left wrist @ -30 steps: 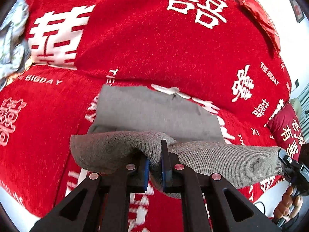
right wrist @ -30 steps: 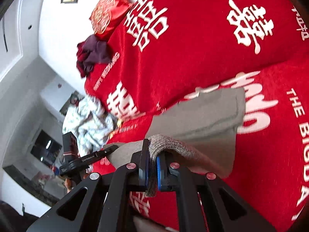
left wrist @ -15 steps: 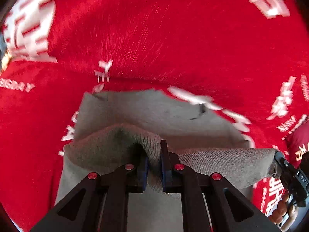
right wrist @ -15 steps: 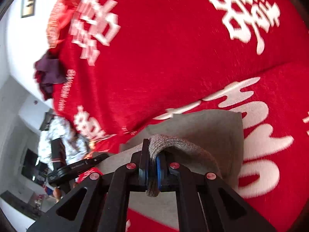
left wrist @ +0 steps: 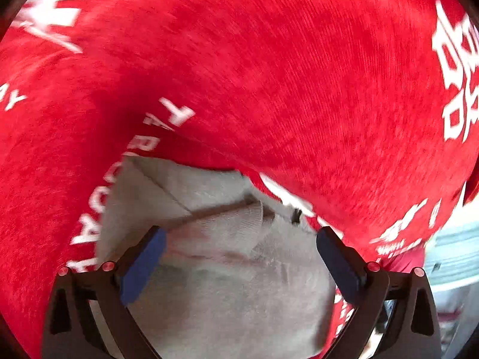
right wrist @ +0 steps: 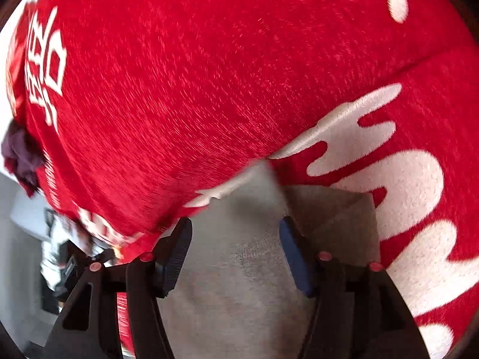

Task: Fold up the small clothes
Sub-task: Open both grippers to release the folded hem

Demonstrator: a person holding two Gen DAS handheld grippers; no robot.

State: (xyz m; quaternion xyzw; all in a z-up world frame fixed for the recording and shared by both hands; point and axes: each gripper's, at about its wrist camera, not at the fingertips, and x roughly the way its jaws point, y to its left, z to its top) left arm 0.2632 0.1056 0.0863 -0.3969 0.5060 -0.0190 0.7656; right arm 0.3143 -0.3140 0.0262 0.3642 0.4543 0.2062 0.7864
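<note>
A small grey knit garment (left wrist: pixel 233 284) lies folded on the red printed sofa cover (left wrist: pixel 269 74), its far edge against the seat-back crease. My left gripper (left wrist: pixel 239 245) is open, jaws spread wide just above the folded cloth, holding nothing. In the right wrist view the same grey garment (right wrist: pixel 239 284) lies under my right gripper (right wrist: pixel 236 239), which is also open and empty. A folded corner of the cloth (right wrist: pixel 335 212) shows to the right of the right jaw.
The red sofa back (right wrist: pixel 194 74) with white lettering rises right behind the garment. A dark purple cloth (right wrist: pixel 21 155) sits at the sofa's far left end. Room floor and clutter (right wrist: pixel 60 257) show at the lower left.
Both grippers carried the pinched grey edge forward and down over the garment, then opened and let it go. The cloth now lies folded on the seat.
</note>
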